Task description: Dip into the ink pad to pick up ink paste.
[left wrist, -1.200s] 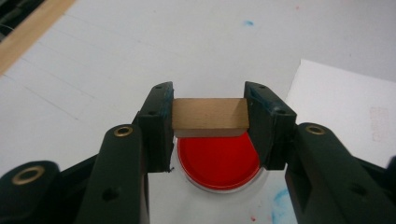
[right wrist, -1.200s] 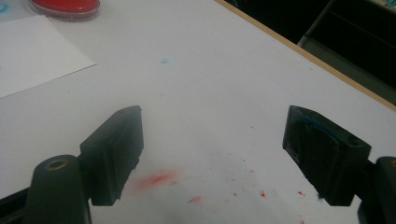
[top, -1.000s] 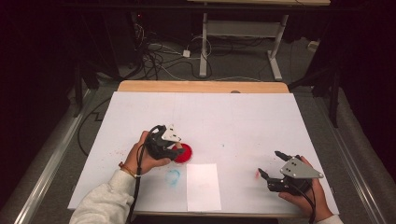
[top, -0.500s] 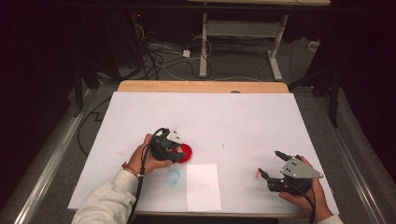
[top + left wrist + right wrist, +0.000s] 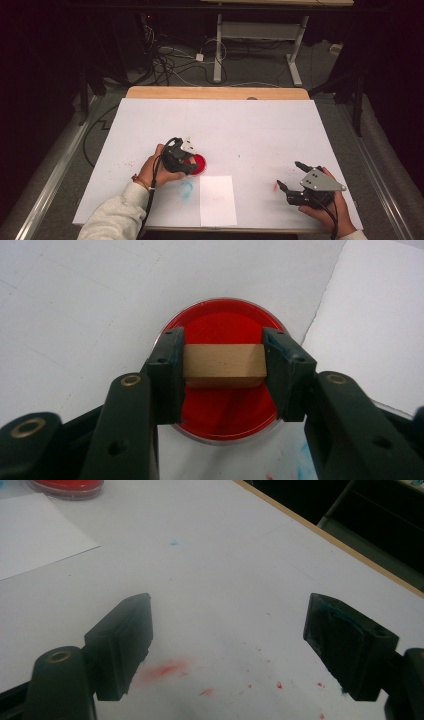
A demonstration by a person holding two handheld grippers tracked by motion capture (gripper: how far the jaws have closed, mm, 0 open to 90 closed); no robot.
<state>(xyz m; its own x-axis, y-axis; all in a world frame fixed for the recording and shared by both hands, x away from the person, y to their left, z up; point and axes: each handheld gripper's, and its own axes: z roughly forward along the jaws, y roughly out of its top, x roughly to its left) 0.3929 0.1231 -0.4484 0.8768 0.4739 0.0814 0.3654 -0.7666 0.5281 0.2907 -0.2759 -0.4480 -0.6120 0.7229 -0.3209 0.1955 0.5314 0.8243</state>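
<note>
My left gripper (image 5: 223,367) is shut on a small wooden block (image 5: 223,364), and holds it directly over a round dish of red paint (image 5: 225,325). From above, the left gripper (image 5: 186,161) sits at the left-centre of the table, covering part of the red dish (image 5: 199,163). Whether the block touches the paint cannot be told. My right gripper (image 5: 289,175) rests near the front right of the table, jaws wide apart with nothing between them. In the right gripper view its fingertips (image 5: 125,640) hover over red smears on the table sheet.
A white sheet of paper (image 5: 217,200) lies at the front edge, right of a blue smudge (image 5: 186,189). The table is covered in white (image 5: 225,125) with a wooden strip at its far edge. Cables and desk legs lie on the floor beyond.
The left hand with its gripper has tilted and shifted slightly over the red dish. The right hand has kept still.
</note>
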